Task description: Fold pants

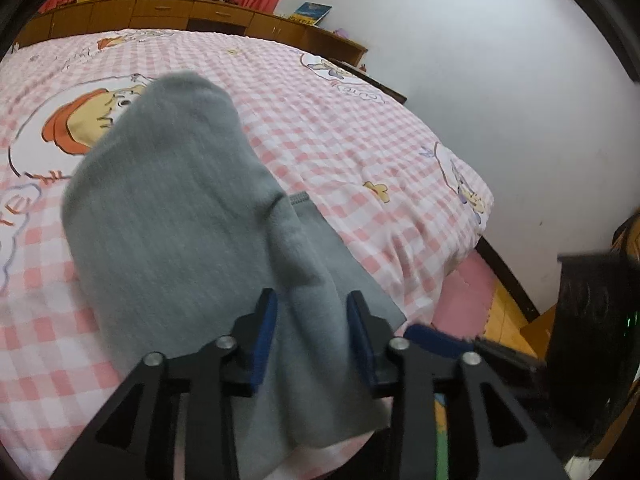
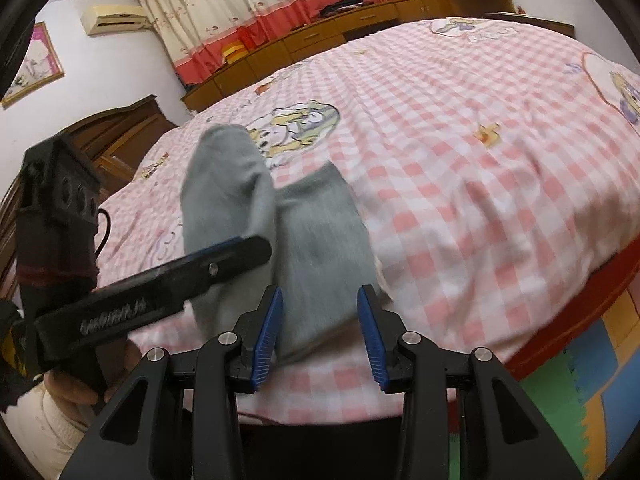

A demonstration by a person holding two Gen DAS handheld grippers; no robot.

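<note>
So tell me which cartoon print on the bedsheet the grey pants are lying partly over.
The orange-hatted cartoon figure on the pink checked bedsheet: the grey pants cover its right edge. The prints along the wall side lie apart from the pants.

The pants (image 1: 172, 208) in the middle of the frame are plain grey. The bedsheet (image 1: 360, 128) under them is pink-and-white check, printed with cartoon figures in orange and yellow. Both grippers, the left gripper (image 1: 312, 316) and the right gripper (image 2: 320, 312), are black with blue pads (image 2: 268, 332). At the top, the curtain (image 2: 280, 4) is cream with a red band, above brown wooden cabinets (image 1: 160, 12). The floor mat (image 2: 592, 384) at lower right is green, blue and orange.
</note>
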